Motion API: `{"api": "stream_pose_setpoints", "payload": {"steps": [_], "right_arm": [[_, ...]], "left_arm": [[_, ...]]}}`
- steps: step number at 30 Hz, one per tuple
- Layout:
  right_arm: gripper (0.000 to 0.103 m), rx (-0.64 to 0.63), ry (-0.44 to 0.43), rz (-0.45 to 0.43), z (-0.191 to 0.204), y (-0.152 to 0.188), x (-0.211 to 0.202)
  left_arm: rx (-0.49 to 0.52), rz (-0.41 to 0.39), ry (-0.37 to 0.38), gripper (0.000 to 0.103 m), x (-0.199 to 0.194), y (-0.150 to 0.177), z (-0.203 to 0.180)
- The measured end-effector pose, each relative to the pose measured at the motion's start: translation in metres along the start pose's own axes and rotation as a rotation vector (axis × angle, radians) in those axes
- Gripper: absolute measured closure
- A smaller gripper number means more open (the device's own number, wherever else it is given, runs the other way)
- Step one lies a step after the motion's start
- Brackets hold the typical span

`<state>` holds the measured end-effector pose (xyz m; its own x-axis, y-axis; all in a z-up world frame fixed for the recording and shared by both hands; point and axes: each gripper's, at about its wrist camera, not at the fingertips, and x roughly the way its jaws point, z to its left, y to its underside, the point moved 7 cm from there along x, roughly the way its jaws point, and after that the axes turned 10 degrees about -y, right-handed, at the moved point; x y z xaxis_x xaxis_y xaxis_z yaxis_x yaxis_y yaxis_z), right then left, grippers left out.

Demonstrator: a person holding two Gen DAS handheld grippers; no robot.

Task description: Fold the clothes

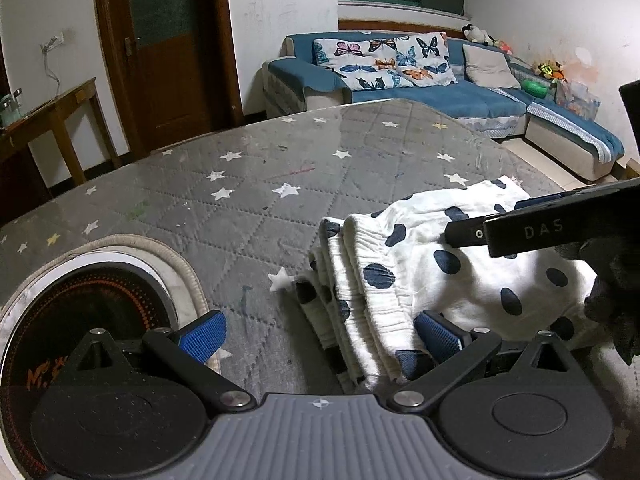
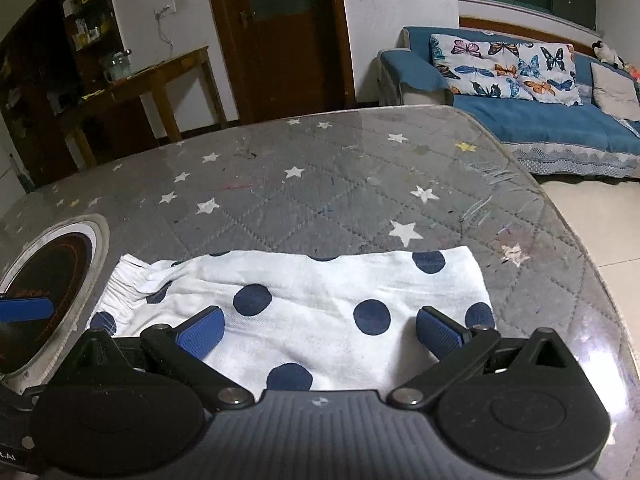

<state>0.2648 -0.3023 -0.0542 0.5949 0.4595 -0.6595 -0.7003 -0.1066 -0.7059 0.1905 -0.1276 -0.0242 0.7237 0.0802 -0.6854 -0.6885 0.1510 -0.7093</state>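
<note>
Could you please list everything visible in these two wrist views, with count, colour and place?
Folded garment: one, white with navy dots, on the near part of the table.
Table: one, grey quilted star-print cover under a clear sheet.
Induction cooker: one, black, round, set in the table at left.
Sofa: one, blue, by the far wall.
Butterfly cushion: one, white, on the sofa.
Plain cushion: one, beige, on the sofa.
Door: one, dark brown.
Side table: one, brown wood, by the door.
Left gripper: open, blue pads, at the garment's edge.
Right gripper: open, over the garment.
</note>
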Motion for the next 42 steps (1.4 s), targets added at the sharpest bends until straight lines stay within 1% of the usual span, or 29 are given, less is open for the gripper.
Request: {"api": "stream_pose_setpoints", "payload": {"steps": [8, 14, 21, 28, 42], "right_arm": [[0.0, -0.031, 0.018, -0.049, 0.01, 0.001, -0.026], [0.0, -0.055, 0.027, -0.078, 0.02, 0.015, -0.045], [0.0, -0.064, 0.038, -0.12, 0.029, 0.028, -0.066], [0.0, -0.096, 0.075, -0.135, 0.039, 0.045, -0.081], [0.0, -0.073, 0.129, -0.155, 0.048, 0.073, -0.102]], "left_arm": [[-0.008, -0.014, 0.008, 0.0, -0.015, 0.003, 0.002], [-0.01, -0.029, 0.026, 0.0, -0.029, 0.007, 0.0], [-0.009, -0.028, 0.042, 0.0, -0.04, 0.016, -0.002], [-0.02, -0.033, 0.053, 0.0, -0.052, 0.024, -0.002], [-0.019, -0.032, 0.051, 0.0, -0.067, 0.042, -0.002]]}}
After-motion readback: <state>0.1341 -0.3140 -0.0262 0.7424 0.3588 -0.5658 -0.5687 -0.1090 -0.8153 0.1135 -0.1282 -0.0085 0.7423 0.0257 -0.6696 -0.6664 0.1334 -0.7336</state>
